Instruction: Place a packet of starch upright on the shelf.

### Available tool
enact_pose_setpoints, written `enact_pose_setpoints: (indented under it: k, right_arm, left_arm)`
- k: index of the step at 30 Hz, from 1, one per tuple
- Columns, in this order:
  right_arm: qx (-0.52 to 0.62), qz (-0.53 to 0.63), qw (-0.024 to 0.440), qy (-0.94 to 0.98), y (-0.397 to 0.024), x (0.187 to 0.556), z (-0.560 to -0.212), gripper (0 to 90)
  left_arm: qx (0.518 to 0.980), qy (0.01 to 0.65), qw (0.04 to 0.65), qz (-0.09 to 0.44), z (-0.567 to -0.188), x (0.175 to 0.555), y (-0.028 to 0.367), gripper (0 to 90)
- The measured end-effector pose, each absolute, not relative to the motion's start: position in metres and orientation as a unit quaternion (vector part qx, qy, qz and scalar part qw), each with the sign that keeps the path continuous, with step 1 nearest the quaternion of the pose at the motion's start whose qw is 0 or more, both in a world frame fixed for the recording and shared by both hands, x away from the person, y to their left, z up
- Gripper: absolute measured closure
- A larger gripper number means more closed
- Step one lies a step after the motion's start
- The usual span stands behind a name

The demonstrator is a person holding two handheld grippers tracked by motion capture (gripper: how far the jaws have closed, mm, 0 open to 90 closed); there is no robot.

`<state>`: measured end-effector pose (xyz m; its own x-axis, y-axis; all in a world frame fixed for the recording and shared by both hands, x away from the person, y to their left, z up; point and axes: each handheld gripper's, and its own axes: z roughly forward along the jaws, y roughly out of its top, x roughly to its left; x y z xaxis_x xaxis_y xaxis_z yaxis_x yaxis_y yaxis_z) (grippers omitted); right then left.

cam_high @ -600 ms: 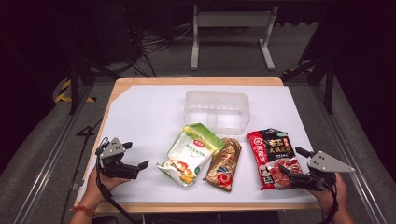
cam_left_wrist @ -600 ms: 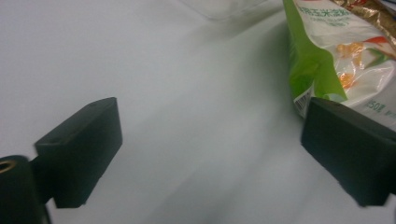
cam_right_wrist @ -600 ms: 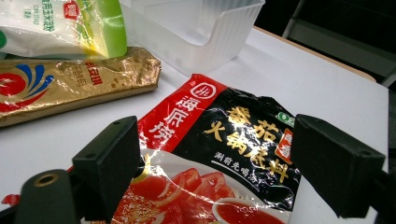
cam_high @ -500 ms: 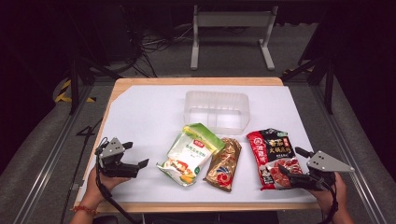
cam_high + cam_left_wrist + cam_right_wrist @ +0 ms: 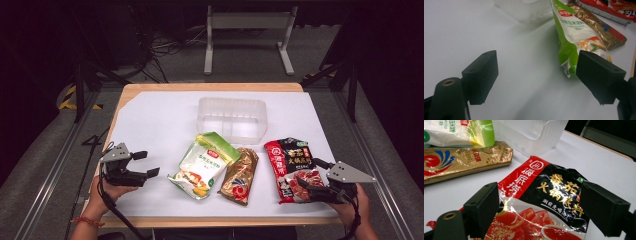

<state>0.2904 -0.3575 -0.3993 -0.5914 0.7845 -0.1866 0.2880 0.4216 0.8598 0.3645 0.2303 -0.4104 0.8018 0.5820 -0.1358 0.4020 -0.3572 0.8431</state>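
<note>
On the white-covered surface (image 5: pixel 160 125) three packets lie in a row in front of a clear, empty plastic tub (image 5: pixel 232 119). The right gripper (image 5: pixel 311 193) sits at the near right corner, its jaws spread wide over the lower end of the red-and-black glossy sauce packet (image 5: pixel 292 167), released and not pinching it. The right gripper view looks down between those jaws onto that packet (image 5: pixel 544 202): it shows a crinkled foil face, gold and white characters on the black part, and a printed picture of tomato pieces and a bowl of red sauce, details too small to read from above. It also shows the gold foil packet (image 5: pixel 461 161) just beyond, and the tub's ribbed wall (image 5: pixel 534 137).

The left gripper (image 5: pixel 148 164) rests at the near left, held in a hand (image 5: pixel 107 192), jaws wide apart with nothing between them. From above it lies clearly apart from the green-and-white pouch (image 5: pixel 204 164). The left gripper view shows bare white surface between the jaws, with the pouch (image 5: pixel 574 42) standing just behind the right-hand jaw, its lower corner with a barcode visible, and the gold packet (image 5: pixel 601 27) touching it on the far side.
</note>
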Motion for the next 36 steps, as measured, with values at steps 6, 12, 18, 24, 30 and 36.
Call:
enact_pose_setpoints:
  k: [6, 12, 18, 24, 30, 36]
  right_arm:
    - [0.339, 0.413, 0.298, 0.791, -0.356, 0.290, -0.400, 16.7]
    - [0.336, 0.409, 0.299, 0.794, -0.353, 0.289, -0.400, 16.7]
    - [0.336, 0.404, 0.303, 0.795, -0.353, 0.288, -0.400, 16.7]
    - [0.335, 0.396, 0.305, 0.799, -0.351, 0.288, -0.402, 16.6]
    - [0.334, 0.394, 0.304, 0.801, -0.351, 0.288, -0.403, 16.5]
    - [0.335, 0.392, 0.306, 0.801, -0.351, 0.287, -0.403, 16.4]
  left_arm:
    - [0.840, 0.277, 0.461, 0.081, -0.405, 0.371, 0.211, 18.3]
    - [0.853, 0.250, 0.452, 0.066, -0.400, 0.387, 0.190, 16.9]
    - [0.860, 0.239, 0.448, 0.052, -0.399, 0.402, 0.173, 14.8]
    - [0.872, 0.225, 0.435, 0.032, -0.403, 0.421, 0.150, 15.1]
    - [0.880, 0.218, 0.423, 0.013, -0.410, 0.431, 0.135, 15.4]
    - [0.875, 0.214, 0.433, -0.016, -0.413, 0.444, 0.120, 18.8]
